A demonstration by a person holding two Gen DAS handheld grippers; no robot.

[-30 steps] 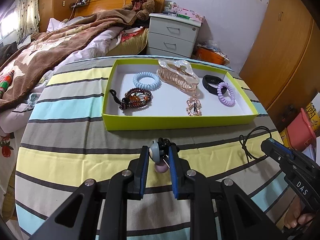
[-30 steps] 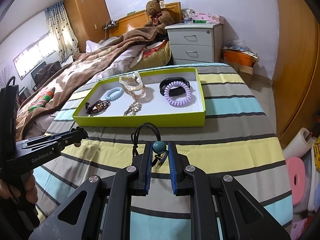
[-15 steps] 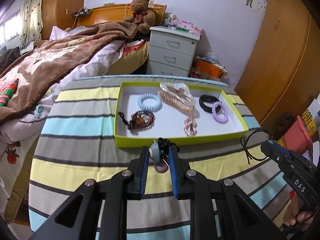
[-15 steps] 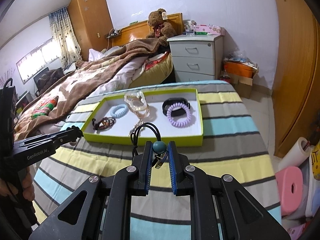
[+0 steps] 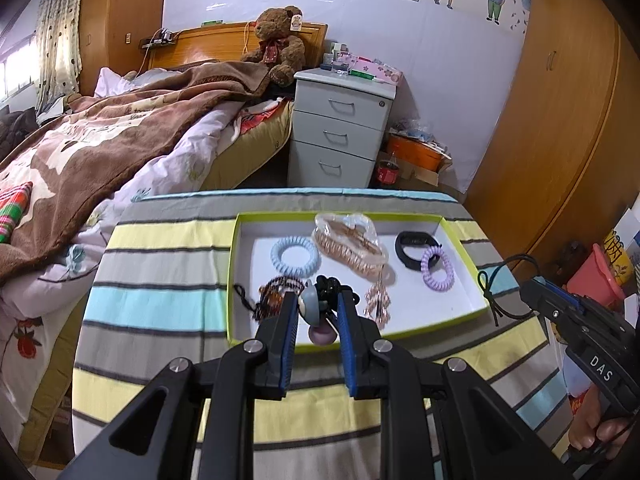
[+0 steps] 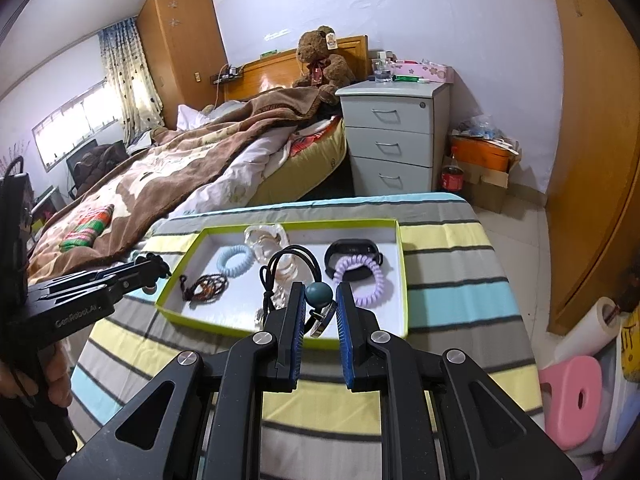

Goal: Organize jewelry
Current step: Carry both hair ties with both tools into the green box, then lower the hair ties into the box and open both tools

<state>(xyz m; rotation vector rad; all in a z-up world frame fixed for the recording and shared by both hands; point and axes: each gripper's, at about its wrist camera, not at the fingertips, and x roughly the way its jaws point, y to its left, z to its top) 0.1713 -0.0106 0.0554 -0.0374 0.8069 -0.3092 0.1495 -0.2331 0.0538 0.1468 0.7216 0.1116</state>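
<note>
Both claws have risen off the striped counter (image 5: 160,304) over the last second, and the green tray (image 5: 466,248) now sits lower and farther off in each view than it did. The left claw (image 5: 318,306) is pinched narrow on a hair tie with a grey bead and a black tuft (image 5: 314,304), a pale purple ball hanging under it; in the left view it hangs over the tray's near edge. The right claw (image 6: 318,306) is likewise narrow, gripping a black cord with a teal bead (image 6: 319,293); its loop stands up in front of the tray.

Both pieces look ready to be carried over the tray's near wall, and neither lies inside yet. Already in the tray are a blue coil tie (image 5: 295,255), a beaded bracelet (image 6: 206,286), a clear hair clip (image 5: 346,240), a black band (image 5: 414,249) and a purple coil tie (image 5: 437,269).

Readable writing: "DAS" on the right tool's body in the left view, and "GenRobot.AI" on the left tool in the right view.
</note>
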